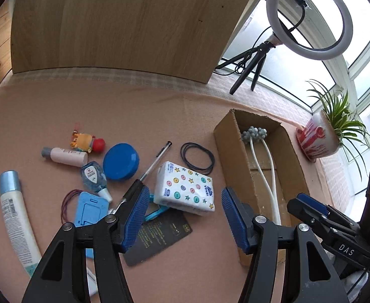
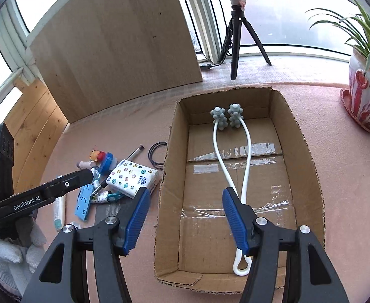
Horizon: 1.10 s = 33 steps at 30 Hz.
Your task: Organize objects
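1. The left tool is spread wide with nothing between its blue ribbed pads, hovering above the tissue pack, a white soft packet printed with coloured buttons and stars
2. The right tool is likewise released and empty, poised over the near part of the cardboard box
3. Inside the box lies a massager: two grey knobbly balls against the far wall, with two white flexible arms running toward the near end and joining in a loop
4. The box sits on the right of the pink-covered bench; the loose things lie to its left
5. Those include a blue round lid, a clear pen lying diagonally, black hair ties just left of the box, a pink bottle, a small blue-liquid bottle, a white tube at far left, a blue card holder and a dark card partly under the tissue pack
6. A small toy figure lies at the far edge of the clutter
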{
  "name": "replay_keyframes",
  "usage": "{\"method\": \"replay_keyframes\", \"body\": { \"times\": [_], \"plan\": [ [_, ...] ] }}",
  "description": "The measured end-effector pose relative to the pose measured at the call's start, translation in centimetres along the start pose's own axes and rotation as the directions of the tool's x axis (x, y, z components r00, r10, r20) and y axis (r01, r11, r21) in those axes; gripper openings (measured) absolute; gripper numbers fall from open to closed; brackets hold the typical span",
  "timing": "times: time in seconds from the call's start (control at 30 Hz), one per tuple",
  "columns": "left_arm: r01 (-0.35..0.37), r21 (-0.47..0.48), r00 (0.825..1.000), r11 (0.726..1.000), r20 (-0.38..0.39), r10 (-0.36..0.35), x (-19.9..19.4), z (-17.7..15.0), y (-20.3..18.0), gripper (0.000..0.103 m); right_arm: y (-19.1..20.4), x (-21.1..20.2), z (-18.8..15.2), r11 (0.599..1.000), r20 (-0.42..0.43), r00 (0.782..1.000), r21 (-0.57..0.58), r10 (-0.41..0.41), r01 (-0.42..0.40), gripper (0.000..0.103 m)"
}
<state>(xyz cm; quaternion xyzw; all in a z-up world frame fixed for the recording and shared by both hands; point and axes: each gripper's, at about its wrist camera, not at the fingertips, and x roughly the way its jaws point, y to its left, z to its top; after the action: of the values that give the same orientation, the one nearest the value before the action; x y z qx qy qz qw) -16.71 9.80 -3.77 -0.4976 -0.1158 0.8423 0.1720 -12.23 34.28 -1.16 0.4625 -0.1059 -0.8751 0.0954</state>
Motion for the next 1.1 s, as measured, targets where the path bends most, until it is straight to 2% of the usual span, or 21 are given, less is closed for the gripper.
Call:
{"method": "replay_keyframes", "body": {
  "times": [0.23, 0.37, 0.47, 0.57, 0.67, 0.77, 0.87, 0.9, 1.1],
  "plan": [
    [-0.075, -0.053, 0.996, 0.996, -0.041, 0.073, -2.0, -2.4, 6.8, 0.063, 3.1, 1.3, 0.2, 0.997, -0.039, 0.997, -0.028, 0.073, -0.074, 0.056],
    [-0.074, -0.088, 0.996, 0.993, -0.054, 0.07, -2.1, -2.8, 9.0, 0.063, 4.4, 3.1, 1.6, 0.995, -0.069, 0.993, -0.028, 0.091, -0.093, 0.056],
    [-0.08, -0.099, 0.995, 0.992, -0.069, 0.073, -1.1, -2.3, 9.5, 0.063, 5.3, 5.4, 3.0, 0.99, -0.129, 0.982, -0.022, 0.137, -0.141, 0.056],
    [-0.089, -0.109, 0.993, 0.99, -0.082, 0.081, 0.3, -1.3, 9.8, 0.063, 6.4, 7.9, 4.4, 0.99, -0.185, 0.974, -0.039, 0.128, -0.138, 0.056],
    [-0.088, -0.137, 0.993, 0.987, -0.086, 0.077, 1.5, 0.1, 10.3, 0.062, 7.8, 9.9, 5.6, 0.991, -0.221, 0.973, -0.093, 0.072, -0.094, 0.056],
    [-0.09, -0.151, 0.993, 0.984, -0.085, 0.078, 2.5, 1.4, 10.8, 0.062, 8.9, 11.9, 6.4, 0.99, -0.272, 0.961, -0.116, 0.049, -0.083, 0.055],
    [-0.095, -0.166, 0.993, 0.981, -0.087, 0.082, 3.4, 2.5, 11.3, 0.055, 9.4, 14.1, 6.8, 0.99, -0.342, 0.94, -0.123, 0.025, -0.071, 0.039],
    [-0.091, -0.176, 0.993, 0.98, -0.09, 0.076, 3.7, 2.7, 11.6, 0.05, 9.4, 14.8, 6.8, 0.991, -0.364, 0.931, -0.117, 0.021, -0.068, 0.033],
    [-0.067, -0.208, 0.993, 0.976, -0.11, 0.045, 5.5, 3.3, 12.2, 0.036, 9.9, 17.2, 6.2, 0.989, -0.427, 0.904, -0.14, -0.02, -0.044, 0.031]
  ]
}}
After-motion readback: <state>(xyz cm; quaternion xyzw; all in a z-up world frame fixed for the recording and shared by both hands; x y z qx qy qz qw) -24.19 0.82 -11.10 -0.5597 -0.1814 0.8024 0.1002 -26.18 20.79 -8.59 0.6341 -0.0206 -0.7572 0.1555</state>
